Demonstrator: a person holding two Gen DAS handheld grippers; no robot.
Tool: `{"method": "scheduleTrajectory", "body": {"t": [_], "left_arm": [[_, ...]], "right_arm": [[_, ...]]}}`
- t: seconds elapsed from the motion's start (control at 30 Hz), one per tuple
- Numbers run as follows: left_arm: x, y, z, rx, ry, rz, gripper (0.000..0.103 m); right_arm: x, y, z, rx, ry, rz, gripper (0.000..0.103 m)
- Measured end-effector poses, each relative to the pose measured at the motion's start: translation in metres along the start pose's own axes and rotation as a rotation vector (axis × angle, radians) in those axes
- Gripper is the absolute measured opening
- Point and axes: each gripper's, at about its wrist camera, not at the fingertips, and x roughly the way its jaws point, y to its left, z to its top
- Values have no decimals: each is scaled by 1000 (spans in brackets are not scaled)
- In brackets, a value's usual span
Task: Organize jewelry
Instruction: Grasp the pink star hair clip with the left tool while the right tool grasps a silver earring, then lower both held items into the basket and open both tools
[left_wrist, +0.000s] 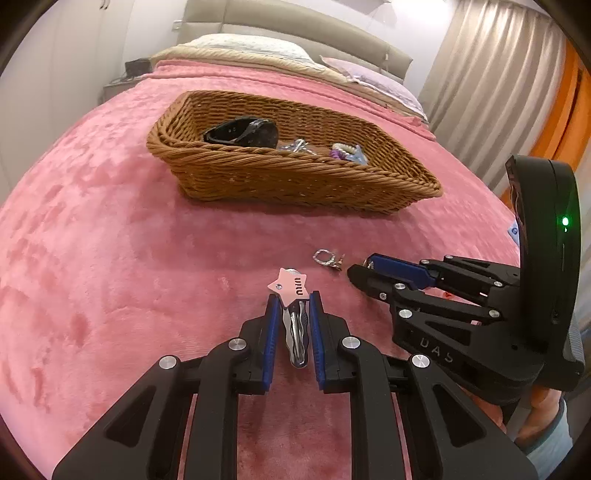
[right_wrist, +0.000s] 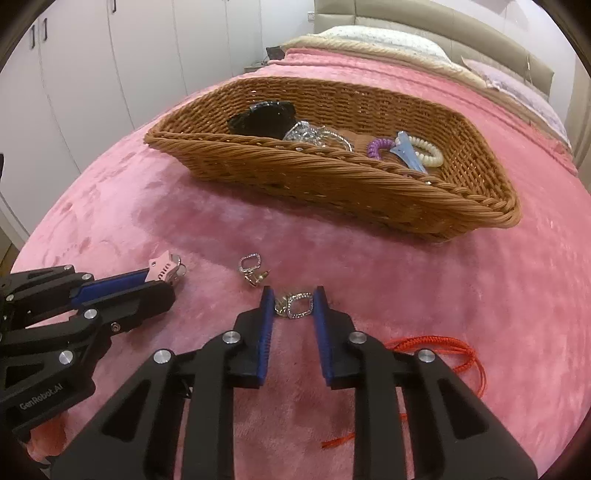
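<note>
1. The left tool (left_wrist: 293, 306) is clenched on a star hair clip (left_wrist: 290, 290), held just above the pink blanket (left_wrist: 110, 258).
2. The right tool (right_wrist: 293, 304) brackets a sparkly earring (right_wrist: 295, 304) lying on the blanket; pad contact cannot be confirmed.
3. A second earring (right_wrist: 252, 269) lies between both tools.
4. The pick-up step is judged in hand.
5. A firm closure, then transfer to the wicker basket (right_wrist: 332, 177), well apart, is called for next.

"GenRobot.AI" on left hand-held gripper (right_wrist: 168, 273); "DAS" on right hand-held gripper (left_wrist: 360, 271)
</note>
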Motion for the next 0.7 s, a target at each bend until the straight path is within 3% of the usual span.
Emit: {"method": "scheduleTrajectory", "body": {"t": [0.43, 0.7], "left_arm": [[-11, -5, 1, 20, -53, -35, 15], [-53, -26, 25, 61, -186, -76, 15]], "right_arm": [[-40, -5, -15, 13, -101, 30, 19], [-97, -16, 12, 16, -235, 40, 19]]}}
